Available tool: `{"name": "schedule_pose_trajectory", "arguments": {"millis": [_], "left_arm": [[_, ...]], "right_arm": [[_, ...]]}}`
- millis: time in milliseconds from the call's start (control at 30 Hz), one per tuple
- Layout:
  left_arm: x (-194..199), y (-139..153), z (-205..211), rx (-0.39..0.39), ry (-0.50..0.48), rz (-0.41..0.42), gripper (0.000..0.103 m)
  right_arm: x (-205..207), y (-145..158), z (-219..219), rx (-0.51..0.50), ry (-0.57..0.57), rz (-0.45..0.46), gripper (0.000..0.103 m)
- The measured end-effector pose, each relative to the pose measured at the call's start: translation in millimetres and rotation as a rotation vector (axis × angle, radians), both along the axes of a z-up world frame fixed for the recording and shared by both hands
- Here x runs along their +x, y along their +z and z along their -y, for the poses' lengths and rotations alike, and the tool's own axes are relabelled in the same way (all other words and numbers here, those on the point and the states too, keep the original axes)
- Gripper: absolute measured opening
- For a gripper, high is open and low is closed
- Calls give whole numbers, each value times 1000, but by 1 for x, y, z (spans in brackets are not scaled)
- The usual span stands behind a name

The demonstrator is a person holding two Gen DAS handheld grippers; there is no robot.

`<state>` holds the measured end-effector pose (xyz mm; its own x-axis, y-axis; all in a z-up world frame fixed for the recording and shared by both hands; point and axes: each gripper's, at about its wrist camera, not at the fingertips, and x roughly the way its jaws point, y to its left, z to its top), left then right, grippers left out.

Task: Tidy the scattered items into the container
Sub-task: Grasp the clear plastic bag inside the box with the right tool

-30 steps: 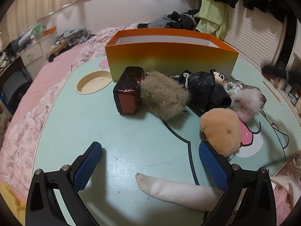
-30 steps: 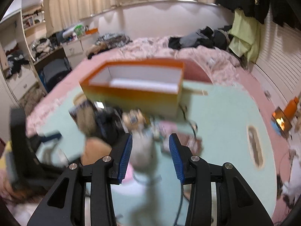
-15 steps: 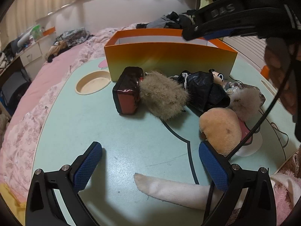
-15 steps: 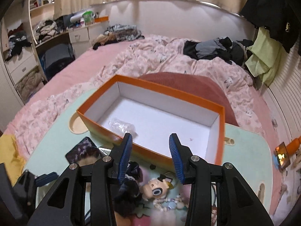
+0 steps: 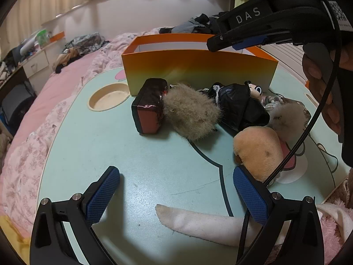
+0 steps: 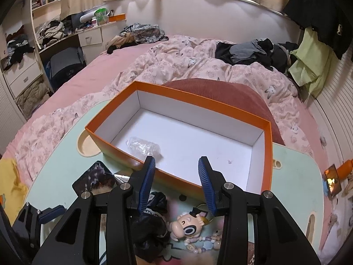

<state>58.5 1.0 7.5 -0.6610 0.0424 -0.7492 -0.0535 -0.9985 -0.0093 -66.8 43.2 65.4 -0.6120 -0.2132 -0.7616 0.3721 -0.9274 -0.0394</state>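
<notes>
A: Starting with the left wrist view, was any writing readable?

B: Only "DAS" in pale letters on the black body of the right gripper [image 5: 249,42], which hung above the orange box [image 5: 198,70]. A dark hand [image 5: 324,92] held it at the right edge.

A: And the left gripper [image 5: 176,190]?

B: Its jaws stood wide apart with nothing between them, low over the near part of the mint-green lap desk [image 5: 132,165]. A white sock [image 5: 205,223] lay by the near edge, between its fingers.

A: How many loose items did you count there?

B: In front of the box: one dark red pouch [image 5: 149,108], two grey-beige fur pompoms, the larger [image 5: 190,114] touching the pouch and the smaller [image 5: 286,117] toward the right edge, one black garment [image 5: 240,106], one Mickey figure [image 5: 254,89], and one tan plush [image 5: 258,150].

A: Now the right wrist view.

B: The right gripper [image 6: 176,181] hovered over the box's near wall [image 6: 123,152], jaws parted and empty. Inside the box lay one crumpled clear plastic wrapper [image 6: 143,146]. Below the fingers, on the desk [image 6: 295,176], sat one Mickey figure [image 6: 187,227], a bead string [image 6: 198,243] and the black garment [image 6: 150,225]. I read no writing there.
</notes>
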Motion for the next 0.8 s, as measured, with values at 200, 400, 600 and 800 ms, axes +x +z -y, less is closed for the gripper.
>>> {"name": "schedule_pose_trajectory", "arguments": {"millis": [200,400,600,800], "left_arm": [[-1,0,0,4,1,1,103],[-4,1,1,6,-2,1,102],[-4,1,1,6,-2,0,102],[-6,0,1,7,-3,4,103]], "right_arm": [[-37,9,2,-246,69,261,42],[-93,-19,17,-333,40,597,42],[-115,-33,35,-263,-6,672,42],[-120,-53,47,-148,-59,711,68]]}}
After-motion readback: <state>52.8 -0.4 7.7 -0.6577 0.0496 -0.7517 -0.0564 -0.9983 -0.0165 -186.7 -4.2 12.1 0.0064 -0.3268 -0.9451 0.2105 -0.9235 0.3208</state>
